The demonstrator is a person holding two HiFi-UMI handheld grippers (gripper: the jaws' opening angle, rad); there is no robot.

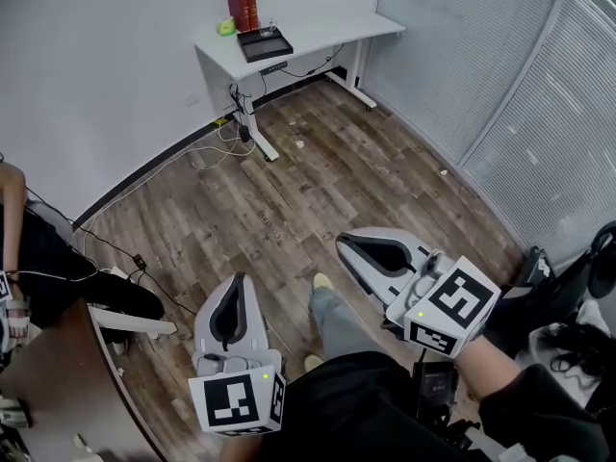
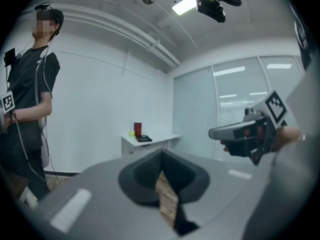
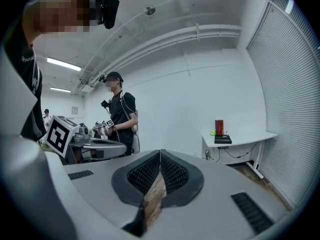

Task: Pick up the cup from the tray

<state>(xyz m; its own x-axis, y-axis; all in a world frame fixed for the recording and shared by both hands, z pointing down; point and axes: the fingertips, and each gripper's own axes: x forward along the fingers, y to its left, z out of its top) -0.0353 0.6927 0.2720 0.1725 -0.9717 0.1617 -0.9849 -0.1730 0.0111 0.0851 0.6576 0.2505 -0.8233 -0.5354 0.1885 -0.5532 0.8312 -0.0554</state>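
The wood floor (image 1: 318, 171) runs from you to the white surface (image 1: 318, 32), with loose cables (image 1: 226, 133) under the surface. Your 2 tools, left (image 1: 237, 287) and right (image 1: 361, 248), are closed on nothing, well short of the surface. The black tray (image 1: 265, 44) sits on the surface beside red books (image 1: 242, 9). The cup is too small to make out. Expect it to be light and tippy, so grip its wall.

A: Left gripper (image 1: 234, 292)?
B: Low at the waist, pointing forward. Fingers (image 2: 141, 178) pressed together, nothing between.
A: Right gripper (image 1: 345, 244)?
B: Beside it, tip angled leftward. Also closed, empty.
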